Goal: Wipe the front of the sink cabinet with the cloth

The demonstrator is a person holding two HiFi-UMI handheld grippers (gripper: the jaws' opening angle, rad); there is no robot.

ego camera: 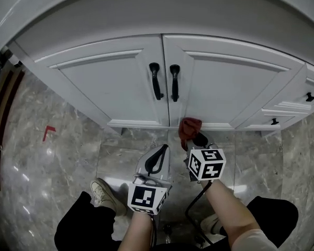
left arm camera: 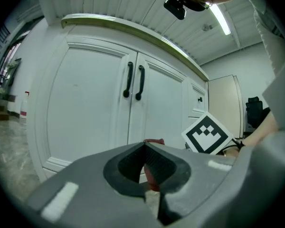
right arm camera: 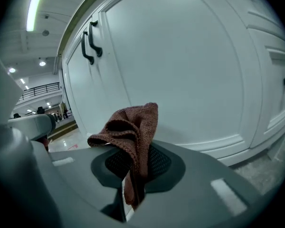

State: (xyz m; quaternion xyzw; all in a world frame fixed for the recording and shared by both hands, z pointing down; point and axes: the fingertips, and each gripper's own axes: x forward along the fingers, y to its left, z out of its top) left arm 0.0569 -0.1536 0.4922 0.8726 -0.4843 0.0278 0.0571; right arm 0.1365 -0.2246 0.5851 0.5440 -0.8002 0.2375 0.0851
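Between the jaws of the right tongs (right arm camera: 134, 171): cloth (right arm camera: 133, 125), reddish-brown and bunched, with its free fold standing out past the tips.
Right tongs, state: clamped on the cloth; the tool nearer the sink cabinet.
Straight ahead of the right tongs: right door (ego camera: 225, 85), low down at its bottom rail, close to the seam between the doors. I cannot tell whether cloth and door touch.
Left tongs (ego camera: 158, 158): jaws together, nothing held; beside the right tongs and farther back from the doors.
Judged next move: press forward, then sweep across the panel.
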